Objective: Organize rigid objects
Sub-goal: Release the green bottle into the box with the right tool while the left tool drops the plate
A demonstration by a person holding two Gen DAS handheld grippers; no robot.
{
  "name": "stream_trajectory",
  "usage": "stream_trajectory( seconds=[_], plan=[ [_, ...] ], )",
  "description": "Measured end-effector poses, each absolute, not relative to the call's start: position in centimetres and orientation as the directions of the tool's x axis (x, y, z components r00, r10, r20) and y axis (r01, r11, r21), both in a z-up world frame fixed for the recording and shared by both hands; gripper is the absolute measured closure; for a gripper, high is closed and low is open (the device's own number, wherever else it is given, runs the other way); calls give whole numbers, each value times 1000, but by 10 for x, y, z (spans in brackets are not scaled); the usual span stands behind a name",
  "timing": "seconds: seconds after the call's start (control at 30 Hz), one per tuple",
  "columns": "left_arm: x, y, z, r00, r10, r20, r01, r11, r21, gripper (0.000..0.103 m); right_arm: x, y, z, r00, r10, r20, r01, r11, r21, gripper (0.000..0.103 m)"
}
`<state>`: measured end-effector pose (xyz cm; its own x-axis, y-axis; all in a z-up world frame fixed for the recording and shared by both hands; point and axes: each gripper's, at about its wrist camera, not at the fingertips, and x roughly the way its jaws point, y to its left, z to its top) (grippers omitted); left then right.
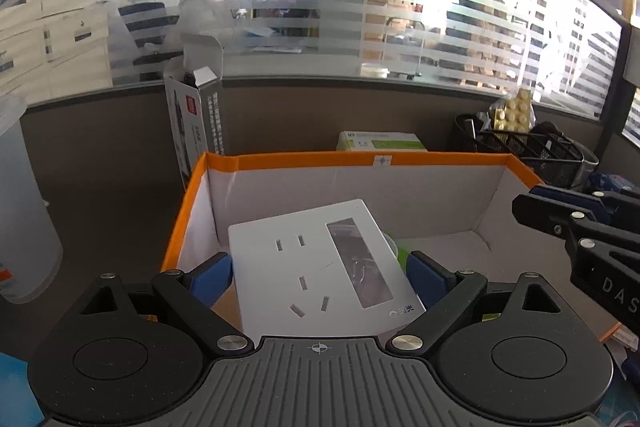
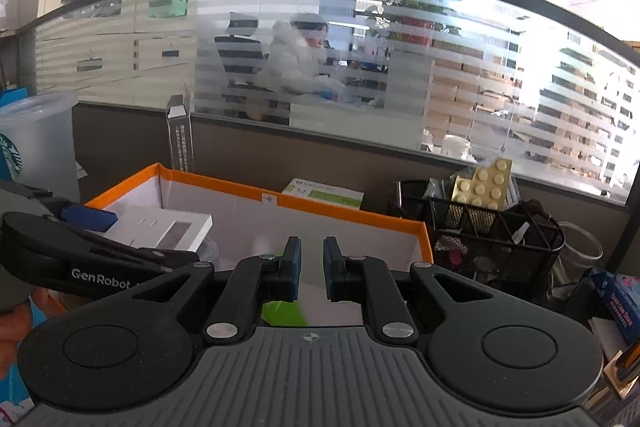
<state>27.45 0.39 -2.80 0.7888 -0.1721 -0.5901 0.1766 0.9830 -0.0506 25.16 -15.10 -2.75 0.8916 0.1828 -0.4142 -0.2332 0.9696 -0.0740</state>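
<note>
**Socket box held over the orange-rimmed carton**

A flat white socket box point(image 1: 324, 267), printed with plug holes and a clear window, sits between the blue pads of the left gripper point(image 1: 320, 277), whose jaws press its two sides. It is held tilted inside the open cardboard carton point(image 1: 304, 159), the one with the orange rim and pale inner walls, towards its left end. From the right wrist view the same box point(image 2: 160, 229) shows just above the carton's near-left corner.

The right gripper point(image 2: 311, 269) is over the carton's near edge with its jaws drawn as close as they go and nothing between them; a green thing point(image 2: 282, 313) lies below.

Beyond the carton stand a green-and-white packet point(image 2: 324, 193), a tall grey box point(image 1: 200, 123) and a black mesh basket point(image 2: 496, 231) holding a cream brick plate point(image 2: 482, 187).
</note>
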Motion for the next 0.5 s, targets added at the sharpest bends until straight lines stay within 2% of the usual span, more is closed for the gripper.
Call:
stream_trajectory(
  seconds=[0.2,0.3,0.5],
  plan=[
    [278,3,-27,777,-164,-607,164,985,-55,7,250,-154,-31,890,179,-420,-228,971,-68,92],
    [277,3,-25,772,-173,-612,173,983,-60,0,246,-157,-29,893,175,-416,-221,973,-67,92],
    [274,-8,-24,747,-133,-651,176,984,1,0,233,-159,-25,897,167,-408,-216,973,-77,92]
  ],
)
